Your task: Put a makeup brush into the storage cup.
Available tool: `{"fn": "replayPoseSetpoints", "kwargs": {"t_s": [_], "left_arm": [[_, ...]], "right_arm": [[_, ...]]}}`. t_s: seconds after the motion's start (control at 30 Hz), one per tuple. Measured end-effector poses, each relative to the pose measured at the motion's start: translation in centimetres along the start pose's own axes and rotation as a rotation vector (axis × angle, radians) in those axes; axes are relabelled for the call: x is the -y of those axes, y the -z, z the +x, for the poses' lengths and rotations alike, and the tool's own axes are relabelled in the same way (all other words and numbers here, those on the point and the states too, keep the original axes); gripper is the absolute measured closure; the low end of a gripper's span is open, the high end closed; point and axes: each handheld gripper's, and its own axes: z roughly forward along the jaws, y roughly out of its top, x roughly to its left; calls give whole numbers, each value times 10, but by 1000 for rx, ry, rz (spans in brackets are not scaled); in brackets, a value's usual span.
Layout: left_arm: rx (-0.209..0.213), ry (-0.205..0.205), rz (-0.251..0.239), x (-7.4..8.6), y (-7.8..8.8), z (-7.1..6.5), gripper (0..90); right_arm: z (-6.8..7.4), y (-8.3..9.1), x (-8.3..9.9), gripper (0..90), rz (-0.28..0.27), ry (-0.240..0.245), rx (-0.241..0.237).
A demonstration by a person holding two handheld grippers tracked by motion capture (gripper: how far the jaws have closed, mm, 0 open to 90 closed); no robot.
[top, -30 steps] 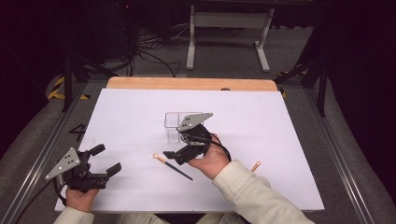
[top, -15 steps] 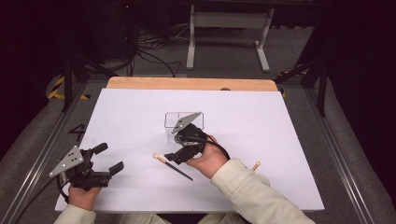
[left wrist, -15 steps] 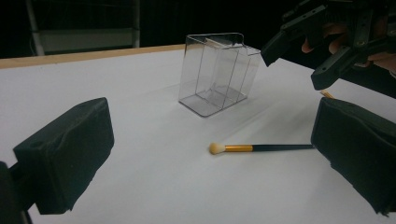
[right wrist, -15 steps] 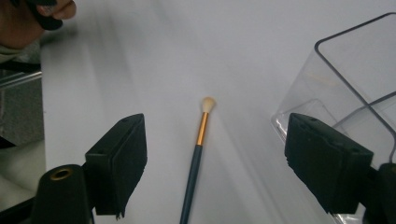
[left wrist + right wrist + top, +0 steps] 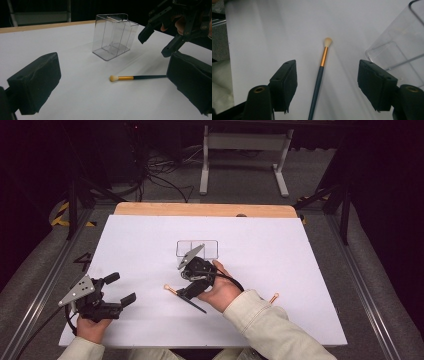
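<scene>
Nearest the person, at the left of the white sheet (image 5: 280, 250), the left gripper (image 5: 122, 290) rests in its hand with the jaws wide apart and nothing between them. In the left gripper view its 2 black pads (image 5: 37, 80) frame the scene from low on the table.

A little farther in, near the middle, the right gripper (image 5: 327, 85) is poised over the makeup brush (image 5: 320, 75). Its jaws have just been closing and now stand at a middling width, 1 on each side of the dark handle, with clear white sheet showing between each pad and the handle, so the brush is not yet gripped. The brush lies flat, its pale tuft pointing left in the high view and its gold ferrule just behind the tuft.

Farther still stands the clear plastic organiser (image 5: 113, 36), upright, with its compartments empty, just beyond the right gripper. A second brush (image 5: 273, 297) lies near the right sleeve.

The likely risk: the handle is thin and round, so if the pads meet it off-centre or too high, it could roll or squirt out sideways. A grip far back on the handle would let the tuft end droop, making entry into a narrow compartment awkward.

No brand, label or writing can be read anywhere.
</scene>
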Motion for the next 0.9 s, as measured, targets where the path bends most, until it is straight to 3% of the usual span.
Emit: {"fn": "replayPoseSetpoints", "kwargs": {"t_s": [0.1, 0.6, 0.9], "left_arm": [[0, 0, -1, 0, 0, 0, 1], [-5, 5, 10, 0, -1, 1, 1], [-7, 5, 18, 1, -2, 1, 1]], "right_arm": [[0, -5, -1, 326, 22, -19, -20], [1, -29, -2, 448, 165, -6, -41], [2, -36, -2, 481, 224, 14, -29]]}}
